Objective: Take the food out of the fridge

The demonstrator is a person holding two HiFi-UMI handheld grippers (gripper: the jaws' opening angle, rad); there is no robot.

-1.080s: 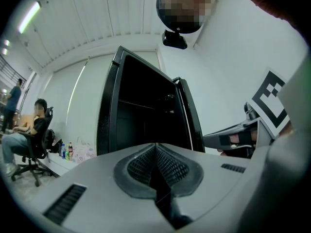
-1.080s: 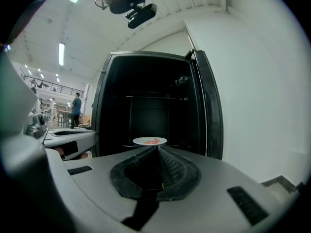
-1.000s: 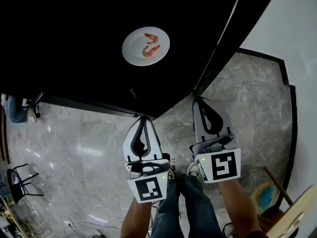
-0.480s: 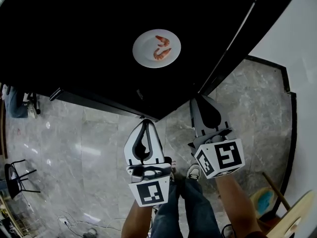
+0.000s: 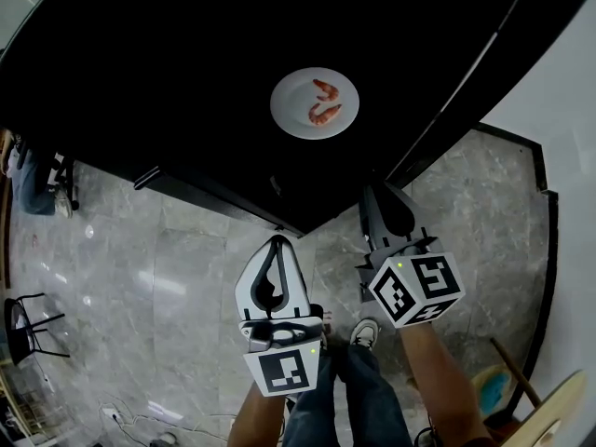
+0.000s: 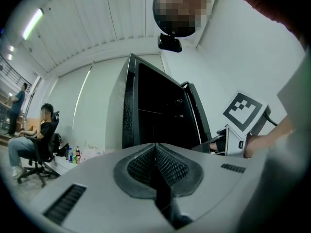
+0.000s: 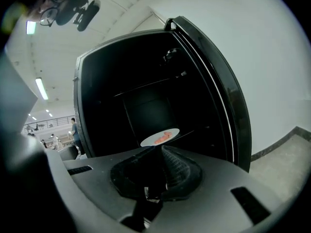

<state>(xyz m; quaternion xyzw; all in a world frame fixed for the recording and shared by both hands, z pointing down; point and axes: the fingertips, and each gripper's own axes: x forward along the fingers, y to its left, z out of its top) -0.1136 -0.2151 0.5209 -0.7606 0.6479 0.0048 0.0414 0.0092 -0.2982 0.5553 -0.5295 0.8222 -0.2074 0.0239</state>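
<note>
A white plate point(image 5: 315, 103) with two shrimps point(image 5: 324, 110) lies on a shelf inside the open black fridge point(image 5: 186, 82). In the right gripper view the plate point(image 7: 160, 137) shows just past the jaw tips, deep in the dark fridge point(image 7: 141, 91). My left gripper point(image 5: 277, 241) is shut and empty, out over the floor before the fridge's front edge. At the fridge's near right corner, by the door point(image 5: 466, 73), my right gripper point(image 5: 376, 190) is also shut with nothing in it. The left gripper view looks along its shut jaws point(image 6: 155, 145) at the fridge point(image 6: 155, 115) from the side.
Grey marble floor point(image 5: 168, 268) lies under both grippers. The open door point(image 7: 218, 91) stands to the right of the fridge's opening. A black chair point(image 5: 28, 324) stands at the far left. A seated person point(image 6: 34, 142) and bottles point(image 6: 73, 154) are off to the left. A wooden object point(image 5: 549, 417) lies bottom right.
The right gripper has rolled, so its marker cube now sits tilted. In the head view the plate and fridge have drifted to the right and slightly down. Both grippers stay shut.
</note>
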